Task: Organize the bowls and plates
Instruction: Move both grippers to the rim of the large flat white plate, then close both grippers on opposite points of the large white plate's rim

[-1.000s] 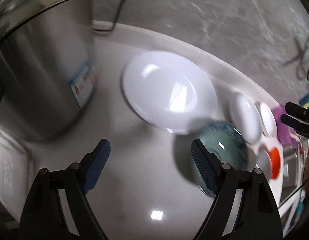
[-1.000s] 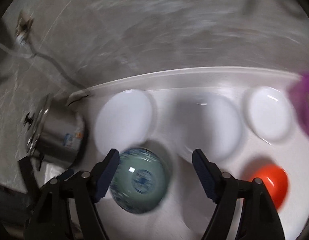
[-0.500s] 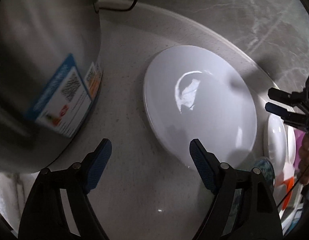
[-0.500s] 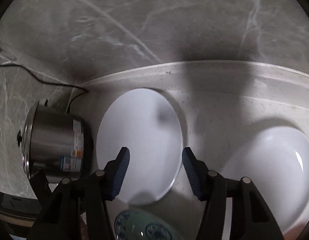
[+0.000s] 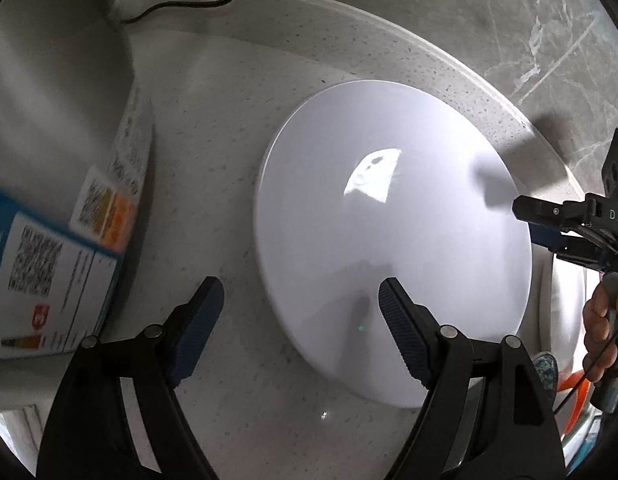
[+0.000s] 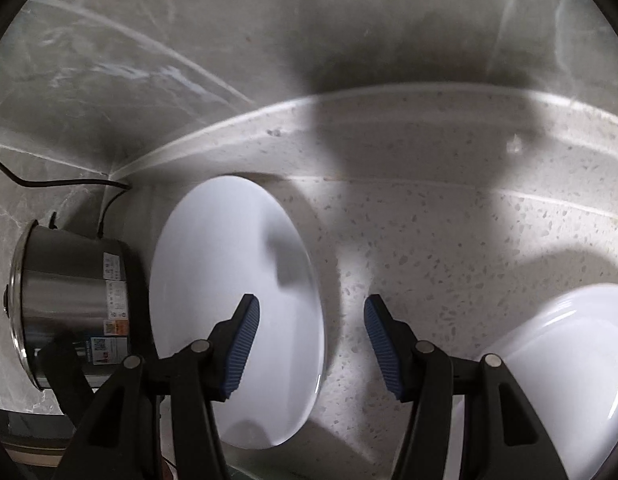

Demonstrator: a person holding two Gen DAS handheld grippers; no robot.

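While the plate lies flat on the desk beside the pot, left hand-held gripper and right hand-held gripper hover apart, empty, straddling opposite rims.

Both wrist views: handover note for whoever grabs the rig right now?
Left tool: open, empty, straddling the near-left rim of the large white plate.
Right tool: open, empty, straddling the same plate's right rim.
Plate lies flat on the speckled counter, beside the steel pot. A white bowl sits further right.
Done: nothing stacked as far as these views show.
Left: grasp the plate, then group plates and bowls.
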